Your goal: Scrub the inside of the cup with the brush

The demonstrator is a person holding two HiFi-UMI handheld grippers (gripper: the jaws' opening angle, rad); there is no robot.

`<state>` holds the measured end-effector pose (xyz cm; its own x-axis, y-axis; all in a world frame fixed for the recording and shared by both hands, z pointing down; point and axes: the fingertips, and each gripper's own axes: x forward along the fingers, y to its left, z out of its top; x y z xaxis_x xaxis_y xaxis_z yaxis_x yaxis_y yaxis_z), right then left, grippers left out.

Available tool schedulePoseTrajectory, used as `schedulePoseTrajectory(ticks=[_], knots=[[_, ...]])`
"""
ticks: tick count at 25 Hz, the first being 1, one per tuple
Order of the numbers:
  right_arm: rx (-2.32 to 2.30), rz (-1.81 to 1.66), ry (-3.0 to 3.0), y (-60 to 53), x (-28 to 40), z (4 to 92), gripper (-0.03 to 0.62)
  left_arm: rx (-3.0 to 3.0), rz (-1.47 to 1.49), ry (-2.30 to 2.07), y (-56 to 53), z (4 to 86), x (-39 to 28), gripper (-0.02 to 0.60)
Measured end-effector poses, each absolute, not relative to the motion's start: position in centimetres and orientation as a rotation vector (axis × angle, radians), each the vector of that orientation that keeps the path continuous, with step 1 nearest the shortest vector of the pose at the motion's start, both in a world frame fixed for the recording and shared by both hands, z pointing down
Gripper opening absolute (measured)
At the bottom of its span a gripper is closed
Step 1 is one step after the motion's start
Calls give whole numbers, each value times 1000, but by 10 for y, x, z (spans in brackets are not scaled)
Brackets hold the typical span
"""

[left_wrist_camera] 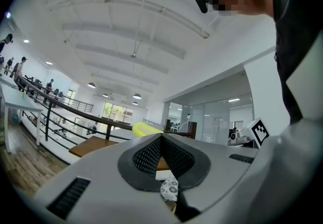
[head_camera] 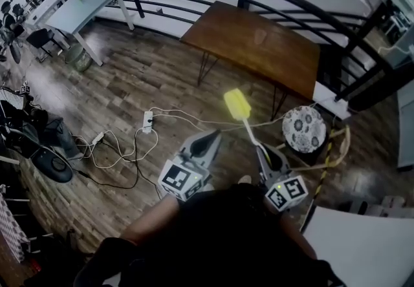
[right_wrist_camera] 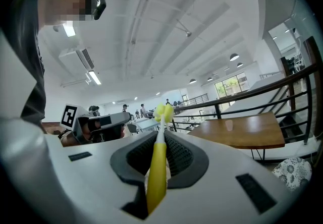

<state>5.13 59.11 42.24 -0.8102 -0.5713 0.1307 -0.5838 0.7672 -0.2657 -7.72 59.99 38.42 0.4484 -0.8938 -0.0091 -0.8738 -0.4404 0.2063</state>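
Currently right claw (right_wrist_camera: 161, 136) clamps yellow brush (right_wrist_camera: 157, 172) handle, head toward wooden tabletop (head_camera: 220, 37). Left claw (left_wrist_camera: 161, 138) fully closed, empty, short of tabletop. Clear cup (head_camera: 261, 36) on tabletop.

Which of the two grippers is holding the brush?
The right gripper: its jaws are shut on the handle of the yellow brush. The left gripper is also shut, but with nothing between its jaws.
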Motion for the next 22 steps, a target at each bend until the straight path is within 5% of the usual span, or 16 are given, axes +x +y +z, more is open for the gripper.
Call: schedulePoseTrajectory(ticks=[22], knots=[[836,502,-2888,447,63,446,44,2446,-142,-1634,466,413,-63,-3]])
